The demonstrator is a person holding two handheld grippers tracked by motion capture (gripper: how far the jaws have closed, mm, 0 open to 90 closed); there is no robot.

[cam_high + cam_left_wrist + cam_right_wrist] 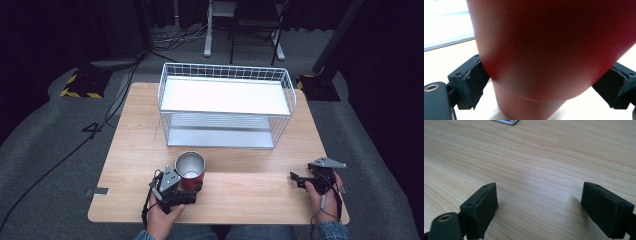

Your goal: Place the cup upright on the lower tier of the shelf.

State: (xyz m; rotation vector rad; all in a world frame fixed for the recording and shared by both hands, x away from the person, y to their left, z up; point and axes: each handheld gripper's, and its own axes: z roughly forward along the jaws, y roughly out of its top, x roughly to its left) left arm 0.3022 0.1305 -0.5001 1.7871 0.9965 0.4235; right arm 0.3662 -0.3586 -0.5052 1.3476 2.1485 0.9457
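Red cup point(190, 170) upright on the worktop point(250, 187)
Left tool point(186, 189) straddles it, its pads against the sides; right tool point(296, 176) spread, holding nothing

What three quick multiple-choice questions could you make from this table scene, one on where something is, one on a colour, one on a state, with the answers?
1. Where does the cup stand?
A. On the rack's top shelf
B. On the table in front of the rack, at the left gripper
C. Beside the right gripper

2. What colour is the cup's outer wall?
A. Red
B. Blue
C. Green

3. How is the right gripper?
A. Shut on the cup
B. Shut on nothing
C. Open, with nothing between its jaws

Answers: 1 B, the high view shows it on the wooden table between the white wire rack and the left gripper. 2 A, its wall is red in the left gripper view. 3 C, bare wood shows between its jaws.
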